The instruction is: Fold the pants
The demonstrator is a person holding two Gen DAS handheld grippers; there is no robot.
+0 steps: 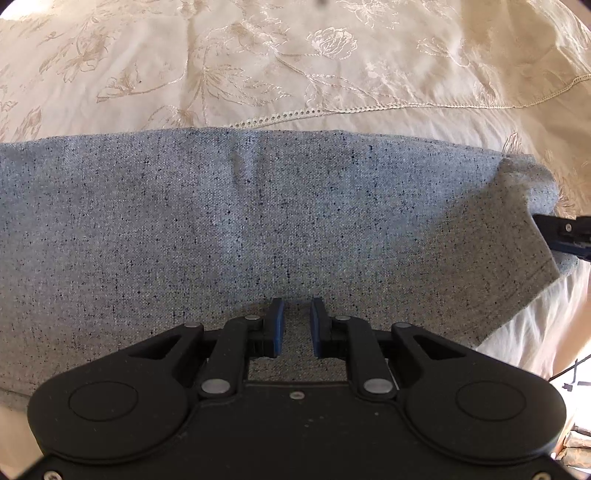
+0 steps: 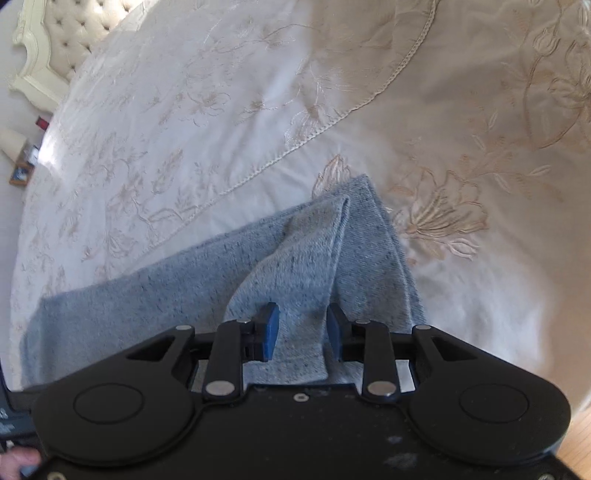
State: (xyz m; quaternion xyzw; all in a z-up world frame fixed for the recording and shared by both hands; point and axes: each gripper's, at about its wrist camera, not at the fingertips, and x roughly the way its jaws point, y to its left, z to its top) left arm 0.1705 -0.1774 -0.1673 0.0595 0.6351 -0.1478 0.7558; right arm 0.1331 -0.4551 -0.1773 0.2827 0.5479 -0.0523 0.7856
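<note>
Just under my left gripper [image 1: 297, 325], jaws narrow and empty, the pants [image 1: 258, 221] lie on the bed, their long axis running left to right. My right gripper [image 2: 302, 330] is nearer the raised end fold, which sits between its parted jaws, unpinched. Speckled grey-blue knit, soft and thick; beyond, the cream embroidered bedspread [image 1: 295, 66].

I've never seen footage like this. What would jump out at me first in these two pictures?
The speckled grey pants lie in a broad band across a cream embroidered bedspread. At the bottom of each view sits a black two-finger gripper with blue pads: the left gripper over the flat cloth, the right gripper with a raised fold of the pants between its parted fingers. A tufted headboard shows top left in the right view.
</note>
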